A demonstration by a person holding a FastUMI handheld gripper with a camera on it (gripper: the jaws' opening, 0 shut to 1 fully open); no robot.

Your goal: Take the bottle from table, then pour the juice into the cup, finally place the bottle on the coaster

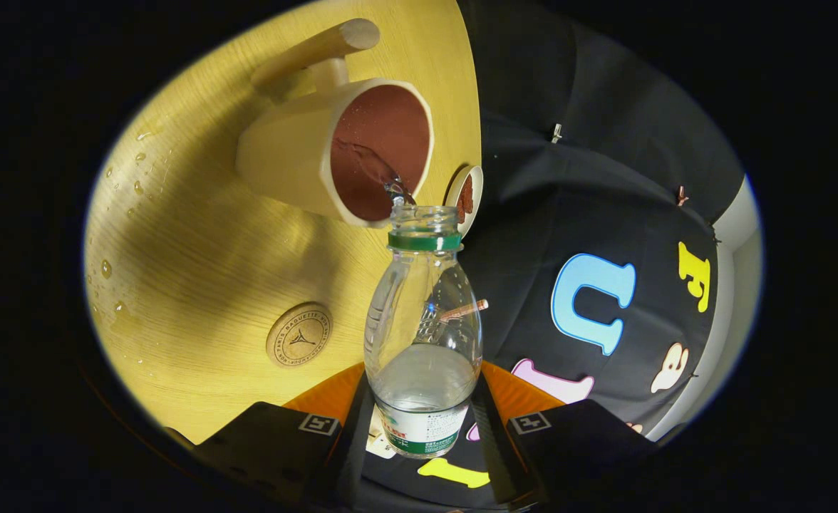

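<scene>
While the gripper [422, 427] clamps the bottle [422, 335] — tilted, liquid streaming into cup [333, 153], coaster [299, 335] nearby

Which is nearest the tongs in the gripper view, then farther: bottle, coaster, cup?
1. Bottle: clamped between the tongs, mouth tipped toward the cup.
2. Coaster: on the table beside the bottle's body.
3. Cup: beyond the bottle's mouth, liquid streaming into it.
</scene>
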